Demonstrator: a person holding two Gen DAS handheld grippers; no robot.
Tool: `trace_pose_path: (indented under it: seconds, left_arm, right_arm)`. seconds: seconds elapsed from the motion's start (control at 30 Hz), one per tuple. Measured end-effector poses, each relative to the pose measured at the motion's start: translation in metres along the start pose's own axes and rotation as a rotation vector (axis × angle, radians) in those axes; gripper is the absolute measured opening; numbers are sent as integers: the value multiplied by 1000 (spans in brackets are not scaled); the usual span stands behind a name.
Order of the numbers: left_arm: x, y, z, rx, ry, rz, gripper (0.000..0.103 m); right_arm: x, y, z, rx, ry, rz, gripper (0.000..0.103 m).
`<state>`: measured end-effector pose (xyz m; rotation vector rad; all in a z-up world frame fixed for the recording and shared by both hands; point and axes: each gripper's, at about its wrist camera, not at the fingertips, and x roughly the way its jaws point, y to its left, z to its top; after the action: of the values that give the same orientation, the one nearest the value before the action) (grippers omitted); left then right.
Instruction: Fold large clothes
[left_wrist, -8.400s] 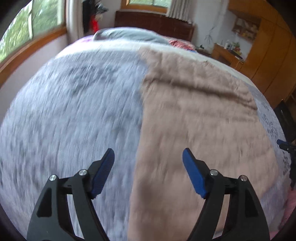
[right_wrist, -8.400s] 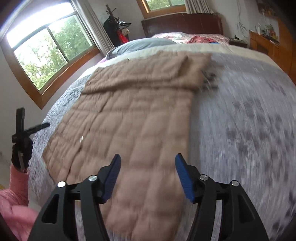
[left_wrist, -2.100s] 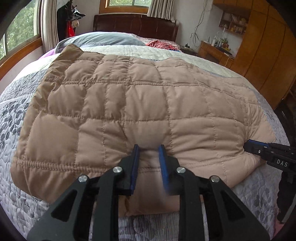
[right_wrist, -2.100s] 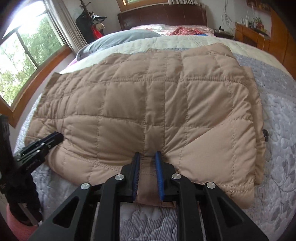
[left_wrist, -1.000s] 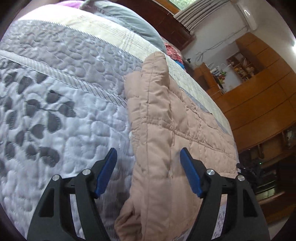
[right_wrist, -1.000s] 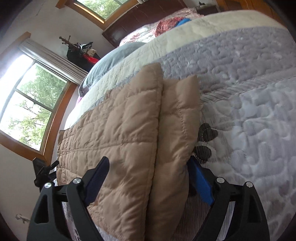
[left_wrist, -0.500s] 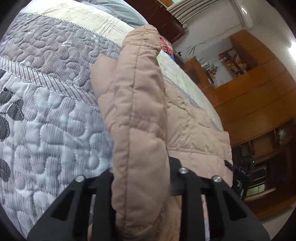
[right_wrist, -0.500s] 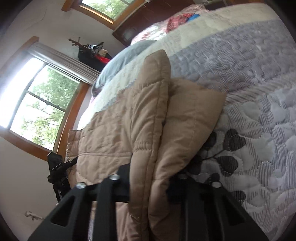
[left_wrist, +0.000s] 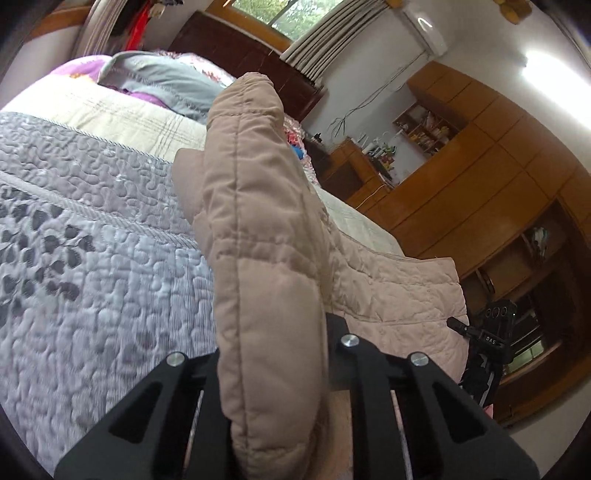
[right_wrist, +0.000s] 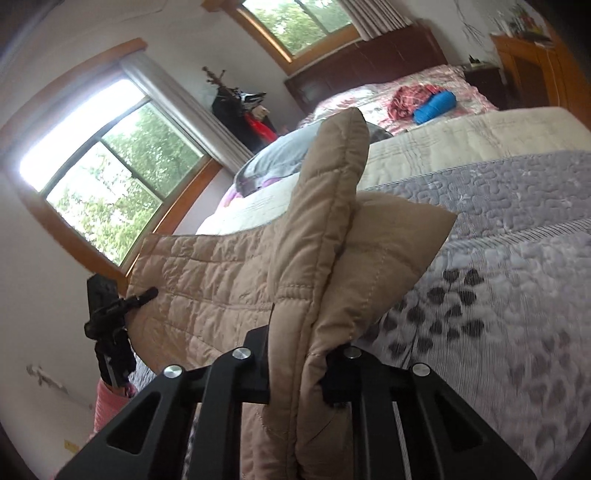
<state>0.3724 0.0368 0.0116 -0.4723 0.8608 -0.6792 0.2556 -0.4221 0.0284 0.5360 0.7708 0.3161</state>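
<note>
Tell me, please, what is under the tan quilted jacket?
Under the tan quilted jacket lies the grey patterned bedspread. Whatever else lies beneath is covered. Both ends are clamped and lifted.

A folded edge of the tan quilted jacket (right_wrist: 303, 266) is clamped between the right gripper's (right_wrist: 299, 365) jaws and raised off the grey bedspread (right_wrist: 517, 277). The left gripper (right_wrist: 110, 310) is seen at the jacket's far edge, near the window (right_wrist: 110, 184).

a jacket (left_wrist: 266, 280) is lying across a bed (left_wrist: 92, 288), its two ends lifted. a pillow (left_wrist: 166, 83) is sitting behind it, near the headboard (left_wrist: 251, 55).
</note>
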Motion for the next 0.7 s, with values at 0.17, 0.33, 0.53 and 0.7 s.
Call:
trace_pose_path:
  seconds: [0.17, 0.33, 0.53, 0.7]
  left_arm:
    - [-46, -9, -37, 36, -7, 16, 12]
    - [-71, 5, -83, 70, 7, 51, 13]
    - [-72, 42, -129, 55, 42, 84, 13]
    - [-56, 70, -149, 36, 76, 122, 16]
  right_arm:
    - [-34, 27, -43, -45, 19, 5, 16]
    - [-38, 41, -86, -62, 53, 5, 16]
    - [-29, 27, -125, -23, 100, -9, 16]
    - [-10, -3, -144, 50, 132, -23, 17]
